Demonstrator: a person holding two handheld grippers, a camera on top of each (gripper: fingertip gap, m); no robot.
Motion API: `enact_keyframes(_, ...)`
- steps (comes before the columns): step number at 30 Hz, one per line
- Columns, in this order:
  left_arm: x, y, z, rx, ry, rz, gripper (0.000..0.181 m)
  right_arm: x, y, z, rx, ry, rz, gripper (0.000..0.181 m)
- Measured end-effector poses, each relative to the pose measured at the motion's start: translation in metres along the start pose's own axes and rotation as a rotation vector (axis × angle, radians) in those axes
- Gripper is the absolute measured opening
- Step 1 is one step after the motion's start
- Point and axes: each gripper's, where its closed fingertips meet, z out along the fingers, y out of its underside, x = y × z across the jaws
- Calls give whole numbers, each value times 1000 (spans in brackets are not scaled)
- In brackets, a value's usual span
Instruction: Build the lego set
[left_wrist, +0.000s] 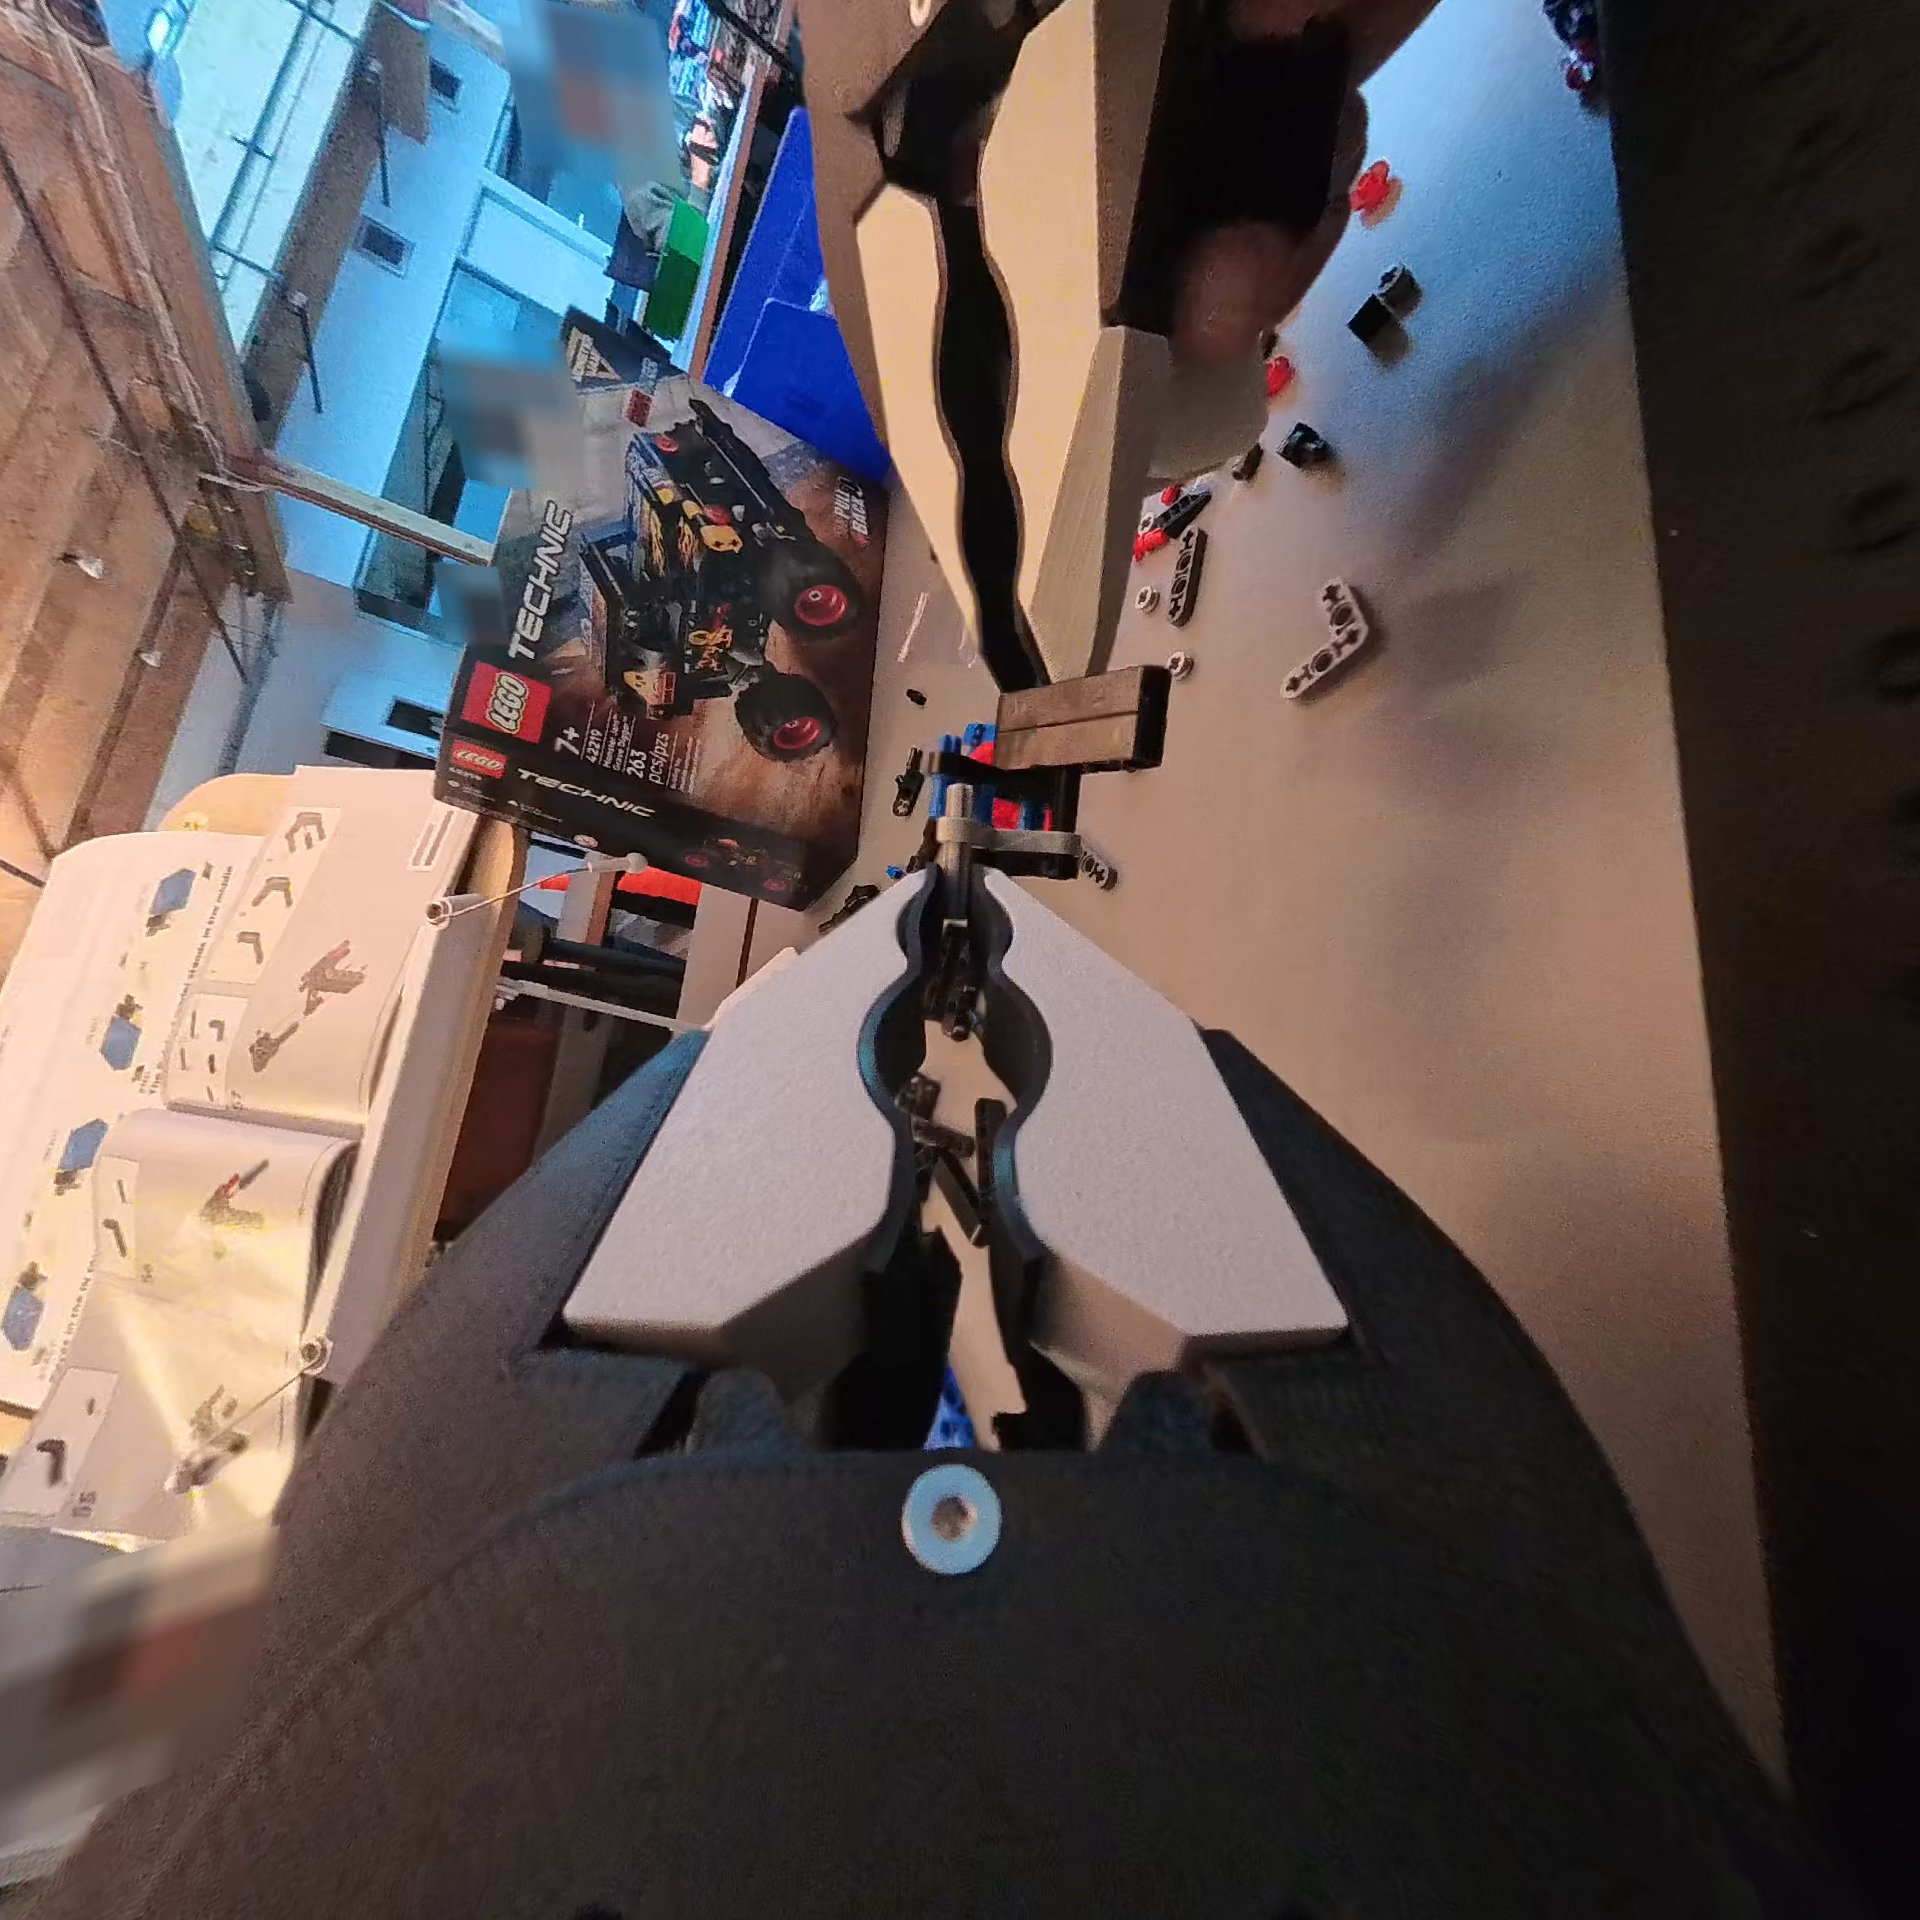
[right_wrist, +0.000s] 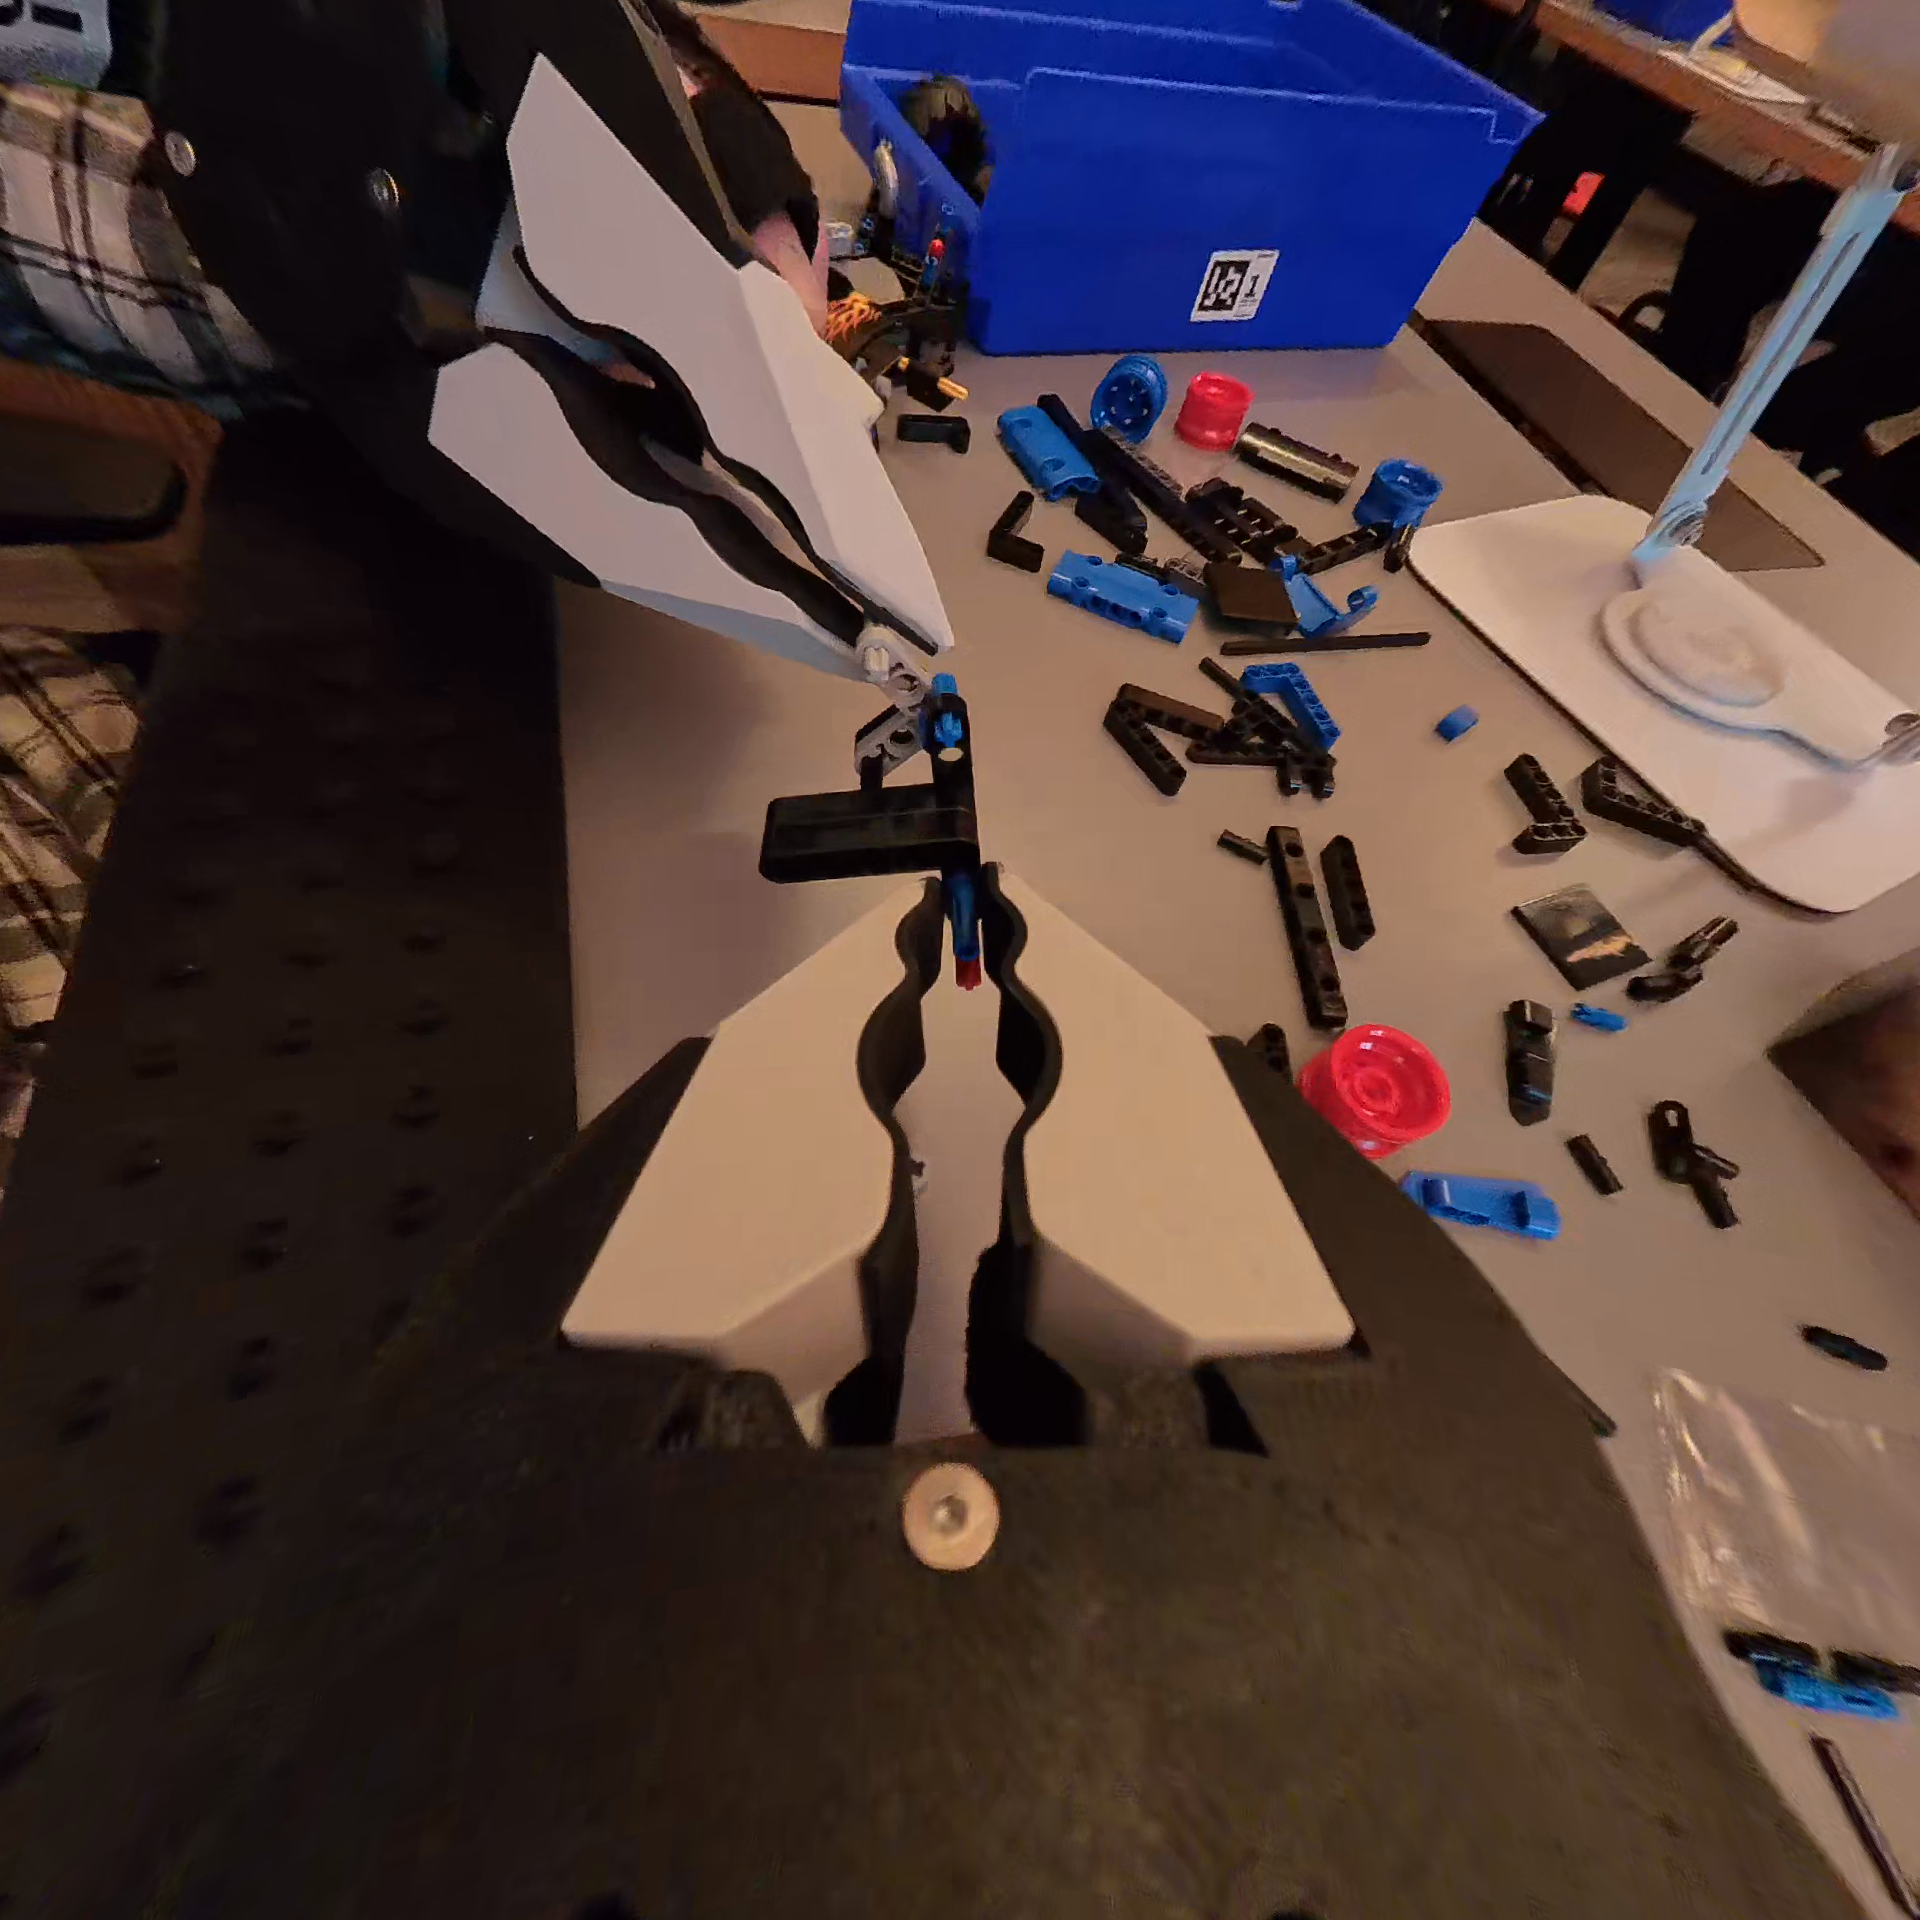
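Your right gripper (right_wrist: 954, 904) is clenched on the blue pin end of the small black-blue-grey sub-assembly (right_wrist: 914, 800), held in the air above the grey table (right_wrist: 727, 987). Your left gripper (right_wrist: 902, 652) is pinched shut on the grey lever piece (right_wrist: 888, 717) at the sub-assembly's top end. So both claws grip the same build, one at each end, and the build is off the table.

Judgement: you're seating the grey piece onto its axle. To do it well:
- keep the right grip rigid, treat it as the anchor;
- push with the left straight along the axle line, no twist, since the grey piece looks thin and could cock sideways;
- don't ease either squeeze until it sits flush.

Whether it's fully seated, can't tell from here.

Beyond the sub-assembly: loose beams and pins scattered to its right, a red wheel hub (right_wrist: 1371, 1086) on the near side of it, the blue bin (right_wrist: 1174, 187) behind it. In the left wrist view the set box (left_wrist: 675, 644) stands left of the sub-assembly, the open instruction booklet (left_wrist: 187, 1091) further left.
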Motion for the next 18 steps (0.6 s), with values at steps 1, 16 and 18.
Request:
enact_keyframes(1, -1, 1, 0, 0, -1, -10, 1, 0, 0, 0, 1, -10, 15, 5)
enact_keyframes(16, 15, 16, 15, -23, 185, -204, 1, -3, 12, 8, -35, -127, 69, 5)
enact_keyframes(18, 16, 17, 16, -18, 193, -213, 1, -4, 13, 9, -47, -136, 73, 7)
